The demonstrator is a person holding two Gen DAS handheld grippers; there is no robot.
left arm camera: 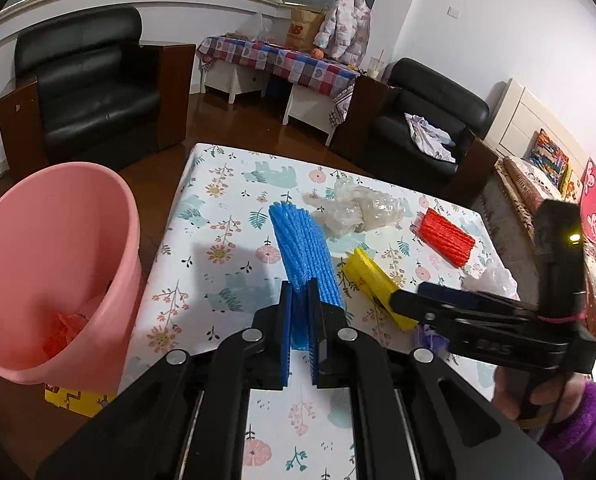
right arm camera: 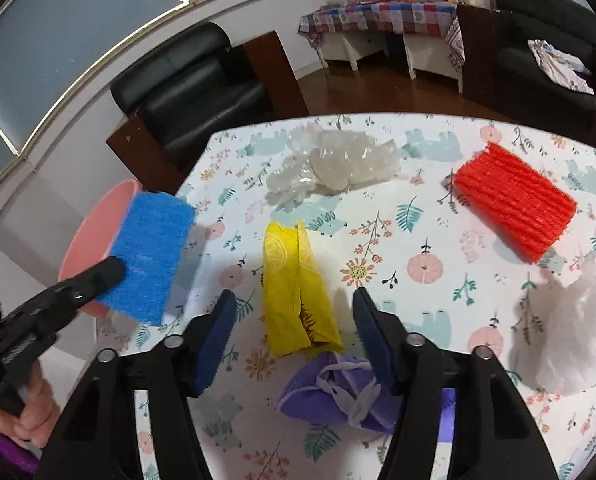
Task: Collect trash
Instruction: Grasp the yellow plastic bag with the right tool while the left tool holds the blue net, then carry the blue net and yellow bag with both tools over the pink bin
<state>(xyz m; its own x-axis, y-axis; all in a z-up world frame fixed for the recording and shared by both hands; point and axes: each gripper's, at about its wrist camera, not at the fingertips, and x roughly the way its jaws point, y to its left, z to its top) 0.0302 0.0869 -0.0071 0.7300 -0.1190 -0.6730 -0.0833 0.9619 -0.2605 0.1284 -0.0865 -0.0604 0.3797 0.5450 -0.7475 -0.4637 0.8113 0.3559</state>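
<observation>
Because the round pink plastic bin (left arm camera: 54, 276) stands off the left edge of the desk (left arm camera: 218, 248), my left wrist view shows why I hold things as I do: the left tongs (left arm camera: 299, 320) are clamped on the near end of the blue foam mesh sleeve (left arm camera: 303, 256), its far end sticking out over the flowered cloth, ready, I judge, to be carried across to that bin, where some red scrap already lies at the bottom. The right tongs (left arm camera: 409, 300) reach in from the right beside the folded yellow paper wrapper (left arm camera: 373, 280).

In the right wrist view, the right tongs (right arm camera: 294, 320) stand apart on either side of the yellow wrapper, their pads not pressing on it, so I read this as lining up a grasp. A crumpled purple face mask (right arm camera: 337, 396) lies just under them. The red foam mesh sleeve (right arm camera: 513, 208), clear crumpled plastic wrap (right arm camera: 337, 164) and white crumpled tissue (right arm camera: 573, 328) wait on the cloth.
</observation>
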